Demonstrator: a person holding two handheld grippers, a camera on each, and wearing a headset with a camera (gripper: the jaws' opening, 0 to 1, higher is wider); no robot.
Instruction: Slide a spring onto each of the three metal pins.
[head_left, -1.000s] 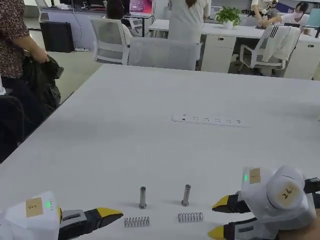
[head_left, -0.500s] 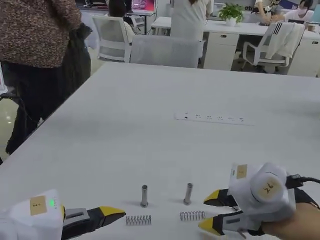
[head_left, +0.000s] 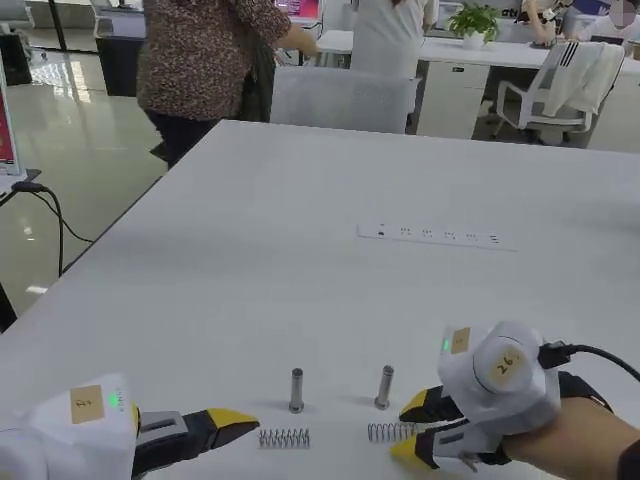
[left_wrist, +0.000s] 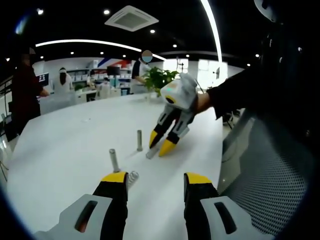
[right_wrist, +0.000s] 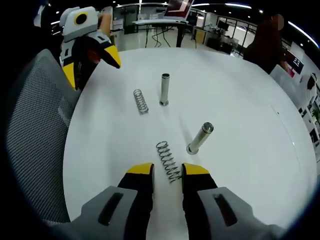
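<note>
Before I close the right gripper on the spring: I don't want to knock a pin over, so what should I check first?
1. Is the right gripper open: ok, jaws apart.
2. Is the right spring lined up: ok, its near end lies between the jaws.
3. Is the right pin upright and clear of the jaws: ok, it stands beside the spring's far end.
4. Is the left gripper out of the way: ok, open, near the left spring.
5. Are the jaws low enough to catch the spring: cannot tell.
6. Are three pins on hand: not ok, I count two, the other being the left pin.
</note>
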